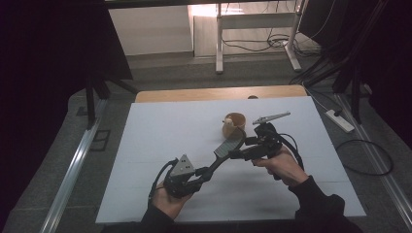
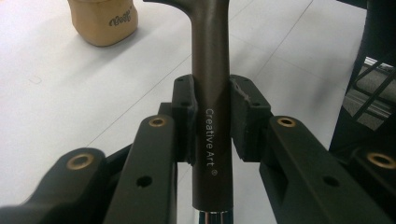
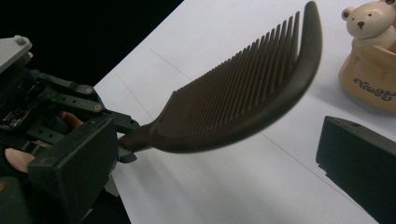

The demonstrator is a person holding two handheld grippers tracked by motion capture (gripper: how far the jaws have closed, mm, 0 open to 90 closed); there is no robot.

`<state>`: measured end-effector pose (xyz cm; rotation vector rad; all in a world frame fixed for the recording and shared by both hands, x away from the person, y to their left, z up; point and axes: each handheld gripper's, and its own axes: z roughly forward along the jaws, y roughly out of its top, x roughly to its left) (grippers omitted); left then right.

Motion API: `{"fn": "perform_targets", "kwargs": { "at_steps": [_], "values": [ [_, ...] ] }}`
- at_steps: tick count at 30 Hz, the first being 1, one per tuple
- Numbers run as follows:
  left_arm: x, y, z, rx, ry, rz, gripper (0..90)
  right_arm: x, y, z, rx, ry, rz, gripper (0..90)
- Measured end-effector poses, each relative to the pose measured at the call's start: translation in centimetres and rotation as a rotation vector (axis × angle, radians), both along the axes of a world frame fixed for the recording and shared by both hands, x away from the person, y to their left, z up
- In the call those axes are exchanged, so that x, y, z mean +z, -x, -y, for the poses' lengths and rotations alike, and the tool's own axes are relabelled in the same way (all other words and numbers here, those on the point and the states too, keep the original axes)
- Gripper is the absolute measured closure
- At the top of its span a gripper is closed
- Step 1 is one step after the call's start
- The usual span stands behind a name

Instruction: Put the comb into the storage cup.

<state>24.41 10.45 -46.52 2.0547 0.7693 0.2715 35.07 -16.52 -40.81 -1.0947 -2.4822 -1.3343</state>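
Note:
A dark brown comb [image 1: 228,145] marked "Creative Art" on its handle [image 2: 211,84] is held above the white table sheet [image 1: 160,141]. My left gripper [image 1: 206,171] is shut on that handle, its pads [image 2: 184,112] pressing from both sides. The comb's wide toothed head [image 3: 243,102] points toward a tan bear-shaped cup [image 1: 233,124], also seen as the tan cup [image 2: 103,21] and the bear cup [image 3: 371,60]. My right gripper [image 1: 241,148] stands open with its jaws far apart on either side of the comb head, not touching it [image 3: 215,156].
The white sheet covers a wooden table whose far edge [image 1: 218,93] shows. Beyond it are white desk legs [image 1: 219,43] and floor cables. A power strip [image 1: 340,120] lies on the floor to the right. A rail [image 1: 73,170] runs along the left.

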Motion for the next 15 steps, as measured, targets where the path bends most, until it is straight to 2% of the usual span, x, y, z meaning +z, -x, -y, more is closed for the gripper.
{"fn": "perform_targets", "kwargs": {
  "at_steps": [3, 8, 15],
  "values": [
    [-0.01, 0.01, 0.04, 0.000, -0.002, 0.002, 72.0, -0.03, -0.08, 0.00, -0.009, -0.005, -0.007, 7.7],
    [-0.02, 0.00, 0.05, 0.000, -0.005, 0.002, 72.0, -0.02, -0.30, 0.32, -0.003, -0.048, -0.030, 29.5],
    [-0.01, 0.08, 0.16, -0.003, -0.012, 0.007, 72.0, -0.13, -0.65, 0.61, -0.004, -0.097, -0.078, 49.6]
  ]
}}
